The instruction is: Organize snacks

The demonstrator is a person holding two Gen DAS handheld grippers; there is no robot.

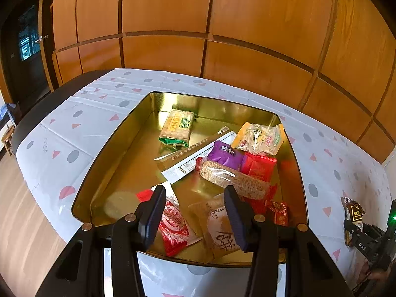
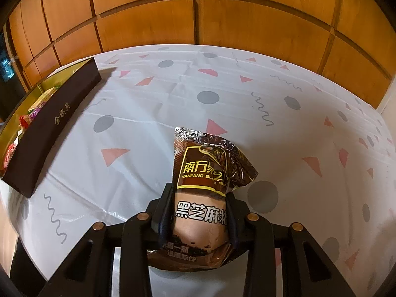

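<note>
Setting reads as a home, likely a dining or living room. Behind my counter (image 2: 173,94) runs a wall of orange-brown wood panels (image 1: 222,24), floor to top. The counter wears a plastic party-pattern cloth (image 1: 81,128), grey dots and pink triangles, fold creases visible. Past its left edge: pale wood-plank floor (image 1: 14,198), a small wooden stool (image 1: 7,141), a dark door with glazed panes (image 1: 27,39).
</note>
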